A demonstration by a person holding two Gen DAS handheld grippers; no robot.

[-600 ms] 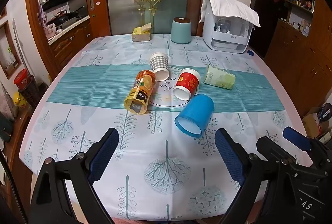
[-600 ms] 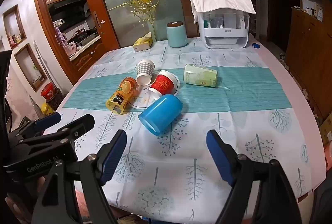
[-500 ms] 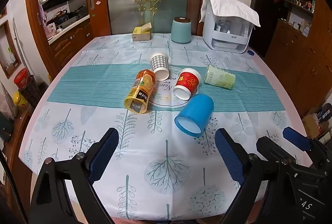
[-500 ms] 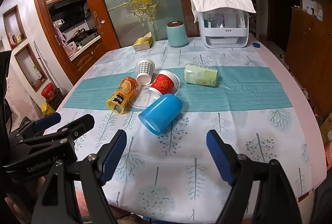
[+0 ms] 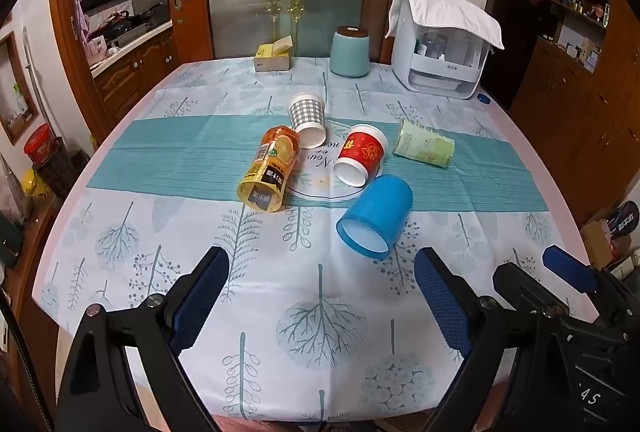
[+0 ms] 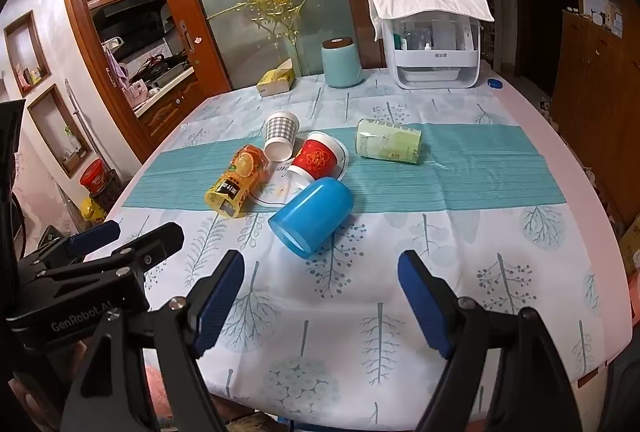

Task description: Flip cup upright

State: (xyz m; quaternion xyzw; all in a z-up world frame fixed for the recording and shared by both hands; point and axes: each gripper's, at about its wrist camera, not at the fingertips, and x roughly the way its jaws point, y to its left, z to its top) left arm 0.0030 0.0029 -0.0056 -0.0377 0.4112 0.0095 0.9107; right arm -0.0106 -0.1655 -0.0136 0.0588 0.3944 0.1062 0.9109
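Observation:
Several cups lie on their sides mid-table: a blue plastic cup [image 5: 376, 216] [image 6: 312, 215] nearest me with its mouth toward me, a red paper cup [image 5: 360, 159] [image 6: 316, 161], a grey checked paper cup [image 5: 307, 119] [image 6: 281, 135], an orange printed cup [image 5: 269, 173] [image 6: 236, 180] and a pale green cup [image 5: 424, 148] [image 6: 389, 146]. My left gripper [image 5: 320, 296] is open and empty above the near table edge. My right gripper [image 6: 320, 292] is open and empty, just short of the blue cup.
A teal canister [image 5: 349, 51], a yellow tissue box [image 5: 273, 56] and a white cloth-covered appliance [image 5: 440, 47] stand at the table's far edge. The patterned tablecloth [image 5: 320, 328] covers the table. The other gripper's body shows at the left of the right wrist view [image 6: 80, 280].

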